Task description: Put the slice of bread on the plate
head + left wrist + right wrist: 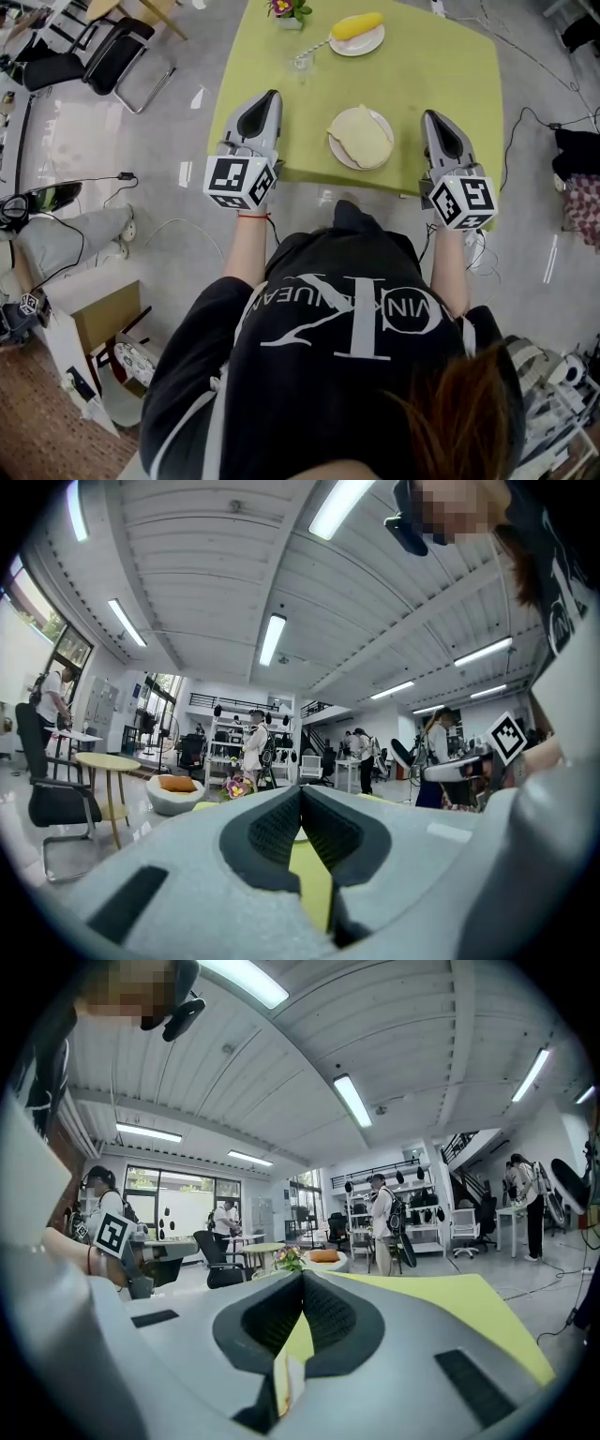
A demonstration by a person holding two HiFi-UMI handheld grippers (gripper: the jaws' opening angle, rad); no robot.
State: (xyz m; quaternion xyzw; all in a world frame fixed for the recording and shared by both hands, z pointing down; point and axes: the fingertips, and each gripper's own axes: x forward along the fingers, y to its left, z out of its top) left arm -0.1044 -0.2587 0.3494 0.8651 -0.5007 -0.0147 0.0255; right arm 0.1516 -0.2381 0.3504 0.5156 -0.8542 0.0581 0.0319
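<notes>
A pale slice of bread (360,136) lies on a white plate (336,155) near the front edge of the yellow-green table (422,66). My left gripper (273,96) hovers to the left of the plate over the table's front left corner, jaws shut and empty. To the plate's right, my right gripper (429,115) is also shut with nothing in it. In the left gripper view the left gripper (300,789) points level across the room. The right gripper (303,1274) looks along the tabletop (441,1307) in its own view. Neither gripper touches the bread.
A second white plate (366,45) with a yellow food item (356,25) sits at the table's far side, beside a small flower pot (289,11) and a clear glass object (302,58). Black chairs (112,56) and floor cables (525,122) surround the table.
</notes>
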